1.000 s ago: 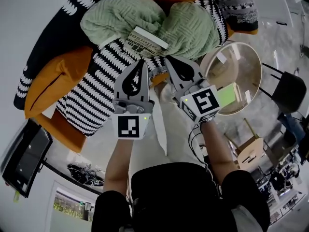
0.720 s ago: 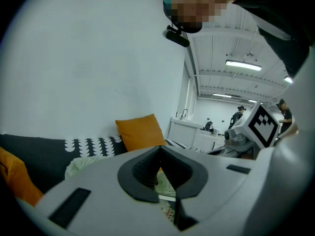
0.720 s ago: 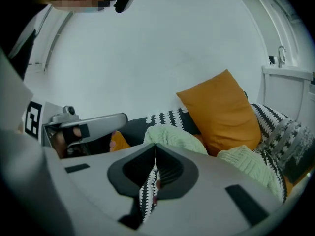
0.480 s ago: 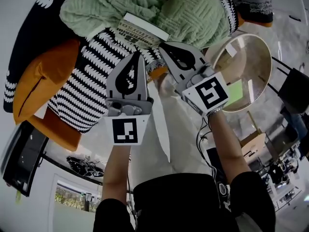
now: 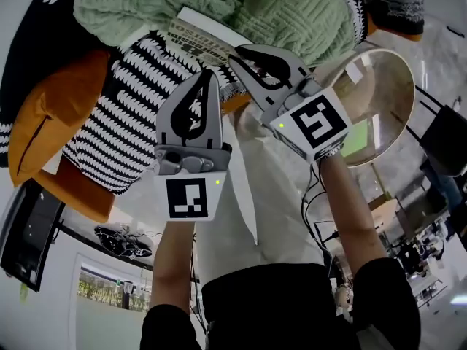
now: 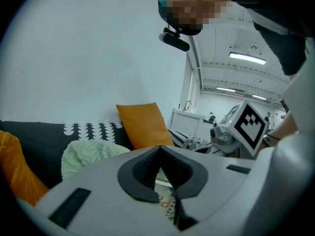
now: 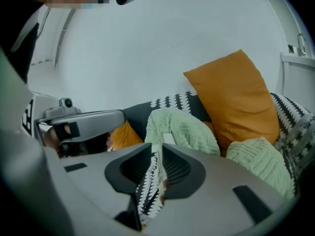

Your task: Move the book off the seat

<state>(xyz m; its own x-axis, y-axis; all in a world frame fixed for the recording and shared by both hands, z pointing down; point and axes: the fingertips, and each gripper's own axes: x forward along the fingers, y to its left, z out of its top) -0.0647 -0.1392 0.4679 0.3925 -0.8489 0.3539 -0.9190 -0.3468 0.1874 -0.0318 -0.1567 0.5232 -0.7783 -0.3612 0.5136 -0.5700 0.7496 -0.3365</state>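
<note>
The book point(image 5: 198, 39) lies flat on the black-and-white patterned seat point(image 5: 139, 130), wedged between two green cushions. My left gripper point(image 5: 209, 75) points at the seat just short of the book, its tips together and nothing in them; in the left gripper view point(image 6: 158, 149) the book's print point(image 6: 166, 203) shows below the tips. My right gripper point(image 5: 235, 52) hovers at the book's near right corner. Its jaws have just been opening and stand a thin slit apart point(image 7: 157, 149), with nothing between them but the patterned cover behind point(image 7: 150, 195).
Green knitted cushions point(image 5: 299, 13) point(image 5: 124, 6) press against the book from both sides. An orange cushion point(image 5: 55, 122) lies at the left. A round wooden table point(image 5: 390, 71) stands close at the right, with a black chair point(image 5: 445, 141) beyond it.
Both grippers have sunk toward the seat and come closer to the book. The right gripper's tips now reach the book's near edge.
</note>
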